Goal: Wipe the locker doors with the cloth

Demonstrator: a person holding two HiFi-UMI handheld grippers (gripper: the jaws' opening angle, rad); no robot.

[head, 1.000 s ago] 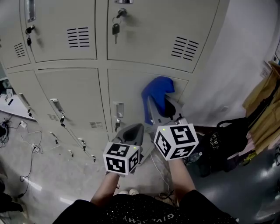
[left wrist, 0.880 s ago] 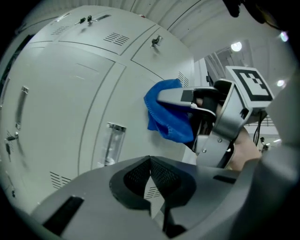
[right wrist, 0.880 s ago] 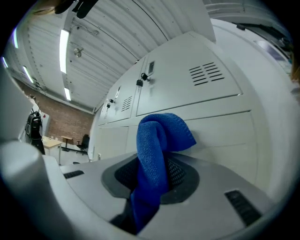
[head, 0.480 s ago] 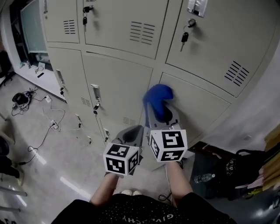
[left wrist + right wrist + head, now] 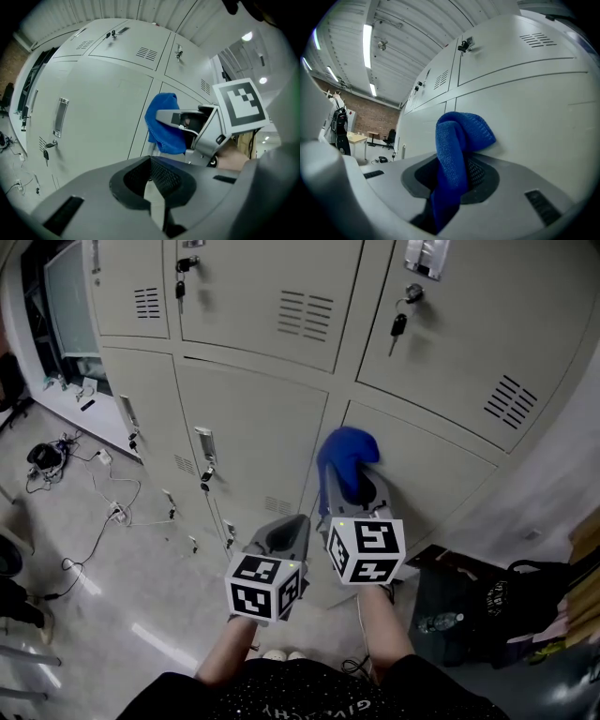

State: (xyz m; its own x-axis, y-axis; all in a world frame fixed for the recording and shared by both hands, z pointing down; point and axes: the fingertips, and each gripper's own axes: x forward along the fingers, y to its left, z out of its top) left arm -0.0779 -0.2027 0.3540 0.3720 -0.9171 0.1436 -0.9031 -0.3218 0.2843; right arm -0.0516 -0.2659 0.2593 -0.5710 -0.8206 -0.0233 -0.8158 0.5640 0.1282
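Loads of beige locker doors (image 5: pixel 262 442) are being looked down on, stacked in rows. One lower door (image 5: pixel 450 474) on the right is being touched by the cloth. The right gripper (image 5: pixel 351 491) is being held up to it, jaws being squeezed shut on the blue cloth (image 5: pixel 345 457), which is being bunched between them and pressed onto that door's upper left corner. The left gripper (image 5: pixel 286 531) is being held just beside it and lower, jaws being pressed together on nothing, clear of the doors. Keys (image 5: pixel 398 326) are being seen dangling from the upper locks.
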